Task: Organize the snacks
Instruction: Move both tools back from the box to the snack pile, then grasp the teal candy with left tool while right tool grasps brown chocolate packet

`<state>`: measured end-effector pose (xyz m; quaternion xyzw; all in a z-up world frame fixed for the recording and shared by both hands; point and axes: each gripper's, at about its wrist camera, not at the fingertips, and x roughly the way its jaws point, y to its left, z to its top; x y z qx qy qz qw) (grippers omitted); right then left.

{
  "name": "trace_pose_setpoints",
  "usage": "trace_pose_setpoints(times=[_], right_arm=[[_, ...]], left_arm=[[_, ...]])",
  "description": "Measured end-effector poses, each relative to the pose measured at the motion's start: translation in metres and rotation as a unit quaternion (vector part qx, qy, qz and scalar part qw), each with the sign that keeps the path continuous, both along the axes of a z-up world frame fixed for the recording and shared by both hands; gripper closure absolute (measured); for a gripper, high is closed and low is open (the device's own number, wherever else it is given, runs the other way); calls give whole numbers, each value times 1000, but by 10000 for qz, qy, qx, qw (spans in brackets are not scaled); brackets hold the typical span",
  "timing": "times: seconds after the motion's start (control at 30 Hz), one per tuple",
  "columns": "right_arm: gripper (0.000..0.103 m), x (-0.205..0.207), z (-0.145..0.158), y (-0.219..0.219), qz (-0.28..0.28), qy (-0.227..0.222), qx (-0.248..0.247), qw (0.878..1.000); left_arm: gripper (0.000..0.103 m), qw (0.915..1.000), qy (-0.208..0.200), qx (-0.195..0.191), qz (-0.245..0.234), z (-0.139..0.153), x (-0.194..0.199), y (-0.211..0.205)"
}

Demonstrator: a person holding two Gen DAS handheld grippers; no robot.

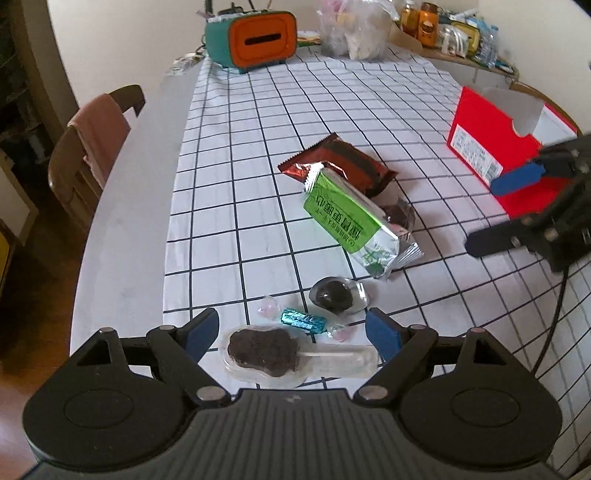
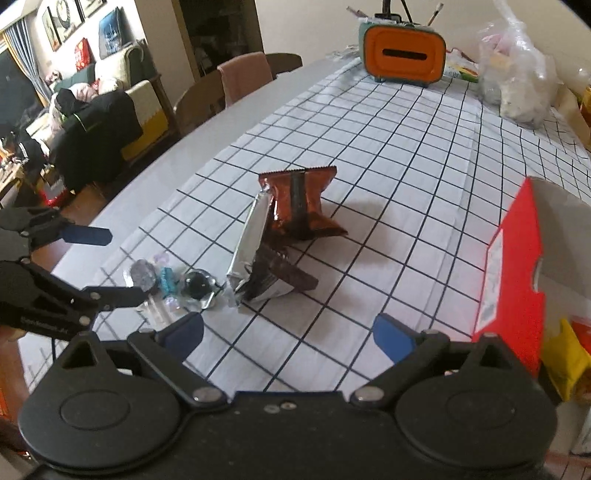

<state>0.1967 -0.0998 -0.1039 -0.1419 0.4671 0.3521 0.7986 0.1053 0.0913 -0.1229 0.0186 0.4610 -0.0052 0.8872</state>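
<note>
Left tool [image 1: 291,328] gapes wide over a wrapped chocolate lolly [image 1: 264,352] at lower centre; right tool [image 2: 288,332] is wide and empty, with the snack packets [image 2: 284,229] mid-frame on the bench [image 2: 406,155].

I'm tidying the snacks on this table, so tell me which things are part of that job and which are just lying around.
Part of the job:
green foil snack packet
brown foil snack packet
clear-wrapped chocolate lollipop
dark round sweet in clear wrap
small teal foil candy
open red cardboard box

Just lying about:
orange and teal tissue box
clear plastic bag
amber jars
</note>
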Motion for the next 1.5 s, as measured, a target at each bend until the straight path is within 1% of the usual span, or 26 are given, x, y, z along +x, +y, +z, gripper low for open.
trace_pose_setpoints(times=[0.27,0.33,0.4,0.47,0.57,0.67,0.87,0.97,1.03,1.13,1.17,1.23,1.37,1.43,1.5], right_arm=[[7,21,-4,31,111,-36,-107,9999],[10,24,-7,36,286,2,-153,9995],[10,23,-12,39,639,-85,-352,9973],[12,17,-19,42,1134,-193,-584,9916],[14,10,-29,45,1527,-392,-857,9838],[17,9,-40,51,1681,-532,-939,9798],[22,10,-52,58,1912,-668,-861,9755],[26,13,-55,58,1991,-712,-771,9743],[29,15,-57,58,2007,-707,-711,9745],[33,17,-59,57,2023,-659,-590,9753],[36,17,-59,57,2031,-674,-553,9753],[41,17,-60,56,2076,-662,-503,9747],[52,13,-59,56,2102,-710,-448,9740],[54,10,-58,55,2081,-779,-445,9740],[58,7,-58,54,2048,-854,-427,9741]], left_arm=[[16,9983,10,218,-536,-18,13,-1],[16,9978,33,235,-627,-21,15,0],[16,9974,65,179,-688,-23,16,2],[16,9971,87,136,-749,-24,17,4],[16,9961,112,195,-850,-27,18,1],[16,9950,148,259,-948,-31,21,-2],[17,9943,291,287,-989,-39,26,-1],[22,9946,332,154,-971,-40,28,3],[31,9947,337,44,-967,-40,30,4],[37,9947,351,-66,-964,-39,29,5],[39,9947,338,-97,-964,-39,29,5],[49,9950,307,-87,-951,-38,27,5],[55,9956,285,-86,-893,-37,26,3],[58,9959,278,-94,-855,-36,25,2],[59,9962,271,-96,-816,-36,24,2]])
